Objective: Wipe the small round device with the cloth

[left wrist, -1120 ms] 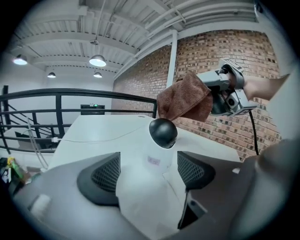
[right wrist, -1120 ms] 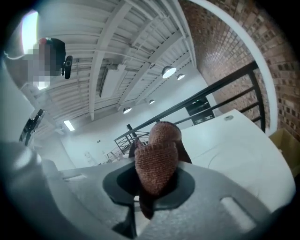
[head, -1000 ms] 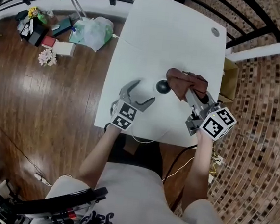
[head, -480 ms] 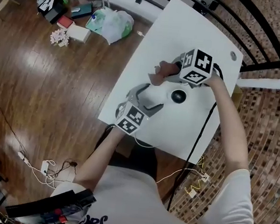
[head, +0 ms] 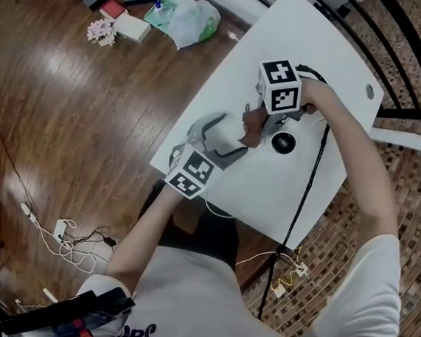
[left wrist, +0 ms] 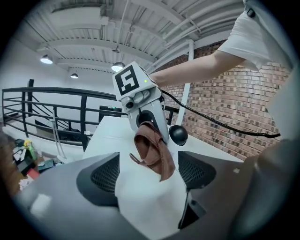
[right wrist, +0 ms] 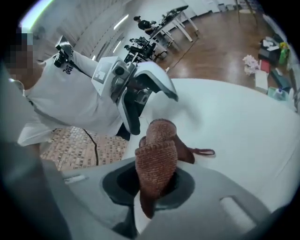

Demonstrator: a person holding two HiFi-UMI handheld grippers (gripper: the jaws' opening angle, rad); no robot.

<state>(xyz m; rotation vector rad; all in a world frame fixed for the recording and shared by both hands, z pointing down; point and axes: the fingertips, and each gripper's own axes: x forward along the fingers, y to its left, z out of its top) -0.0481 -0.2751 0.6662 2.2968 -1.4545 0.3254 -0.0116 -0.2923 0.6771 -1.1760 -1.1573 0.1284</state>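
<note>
The small round black device (head: 282, 142) (left wrist: 178, 135) sits on the white table (head: 297, 187). My right gripper (head: 257, 126) (right wrist: 150, 187) reaches in from the far side, shut on the brown cloth (head: 252, 129) (right wrist: 156, 159). The cloth (left wrist: 151, 151) hangs just left of the device, a little above the tabletop. My left gripper (head: 232, 135) (left wrist: 148, 180) rests low by the table's near-left edge. Its jaws have just been opening a little wider and stand open. They point at the cloth, which hangs just past its fingertips, and nothing is gripped.
A black cable (head: 309, 181) trails from the right gripper over the table's near edge. A round grommet (head: 370, 90) marks the far corner. Bags and boxes (head: 182, 17) lie on the wooden floor at the upper left. A black railing (head: 400, 41) runs behind the table.
My right gripper has swung from the device's right side, over it, to its left, rolling and sinking with the cloth still clamped. The left gripper has shifted slightly.
</note>
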